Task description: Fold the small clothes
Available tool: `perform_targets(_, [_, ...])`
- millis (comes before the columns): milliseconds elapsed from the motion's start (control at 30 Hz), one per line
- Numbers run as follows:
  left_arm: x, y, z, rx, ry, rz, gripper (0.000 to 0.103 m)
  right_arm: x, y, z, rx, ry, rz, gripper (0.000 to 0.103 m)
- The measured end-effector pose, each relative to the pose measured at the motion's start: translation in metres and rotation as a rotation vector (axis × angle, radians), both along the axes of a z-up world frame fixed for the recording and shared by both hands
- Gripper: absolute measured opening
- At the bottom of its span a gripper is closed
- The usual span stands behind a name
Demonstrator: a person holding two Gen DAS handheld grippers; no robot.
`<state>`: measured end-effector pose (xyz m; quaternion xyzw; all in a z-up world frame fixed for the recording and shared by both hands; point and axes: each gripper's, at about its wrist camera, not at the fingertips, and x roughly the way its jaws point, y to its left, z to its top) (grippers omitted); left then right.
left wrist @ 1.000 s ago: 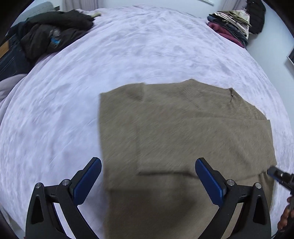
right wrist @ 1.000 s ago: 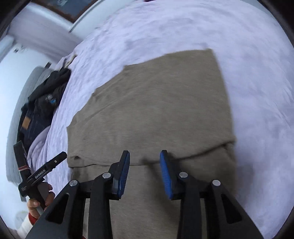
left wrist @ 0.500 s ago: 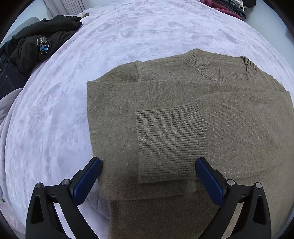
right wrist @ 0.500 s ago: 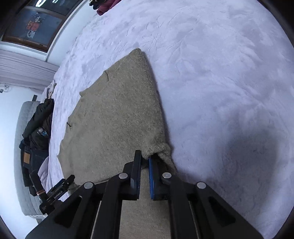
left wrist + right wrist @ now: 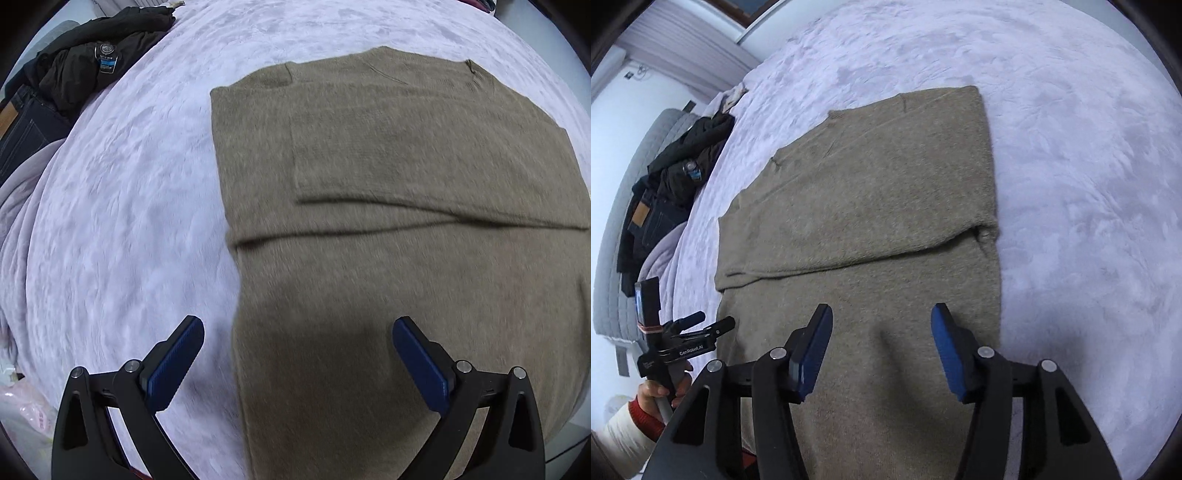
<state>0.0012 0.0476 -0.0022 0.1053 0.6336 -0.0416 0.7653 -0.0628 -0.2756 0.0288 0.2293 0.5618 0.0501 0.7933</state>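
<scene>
Lilac plush bed [image 5: 122,221] carries a folded olive knitted sweater [image 5: 388,206]; black jacket [image 5: 92,66] lies aside. Left claw [image 5: 298,360] is held wide, empty; right claw [image 5: 882,345] is opening, nothing gripped.

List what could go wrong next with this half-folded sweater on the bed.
1. The right gripper is opening above the sweater, nothing between its jaws; the folded-over layer's corner looks bunched and may fold in crooked.
2. The left gripper straddles the sweater's edge, so it may pinch the plush bedspread too.
</scene>
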Motion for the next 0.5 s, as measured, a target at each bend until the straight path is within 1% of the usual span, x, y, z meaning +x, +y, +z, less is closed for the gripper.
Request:
perform_targets(200, [-0.019, -0.006, 0.006, 0.001, -0.004, 0.063, 0.103, 0.001, 0.021, -0.004, 0.028, 0.017, 0.104, 0.062])
perform_targets(267, [-0.023, -0.006, 0.007, -0.024, 0.000, 0.092, 0.103, 0.001, 0.025, -0.005, 0.031, 0.021, 0.123, 0.063])
perform_targets(367, [-0.027, 0.000, 0.011, -0.070, 0.001, 0.131, 0.103, -0.005, 0.029, -0.005, 0.039, 0.025, 0.137, 0.068])
perform_targets(467, [-0.031, 0.005, 0.012, -0.050, 0.000, 0.143, 0.103, -0.012, 0.035, -0.004, 0.033, 0.016, 0.149, 0.076])
perform_targets(500, [-0.034, 0.006, 0.012, -0.053, 0.003, 0.144, 0.103, -0.015, 0.037, -0.004, 0.027, 0.011, 0.151, 0.082])
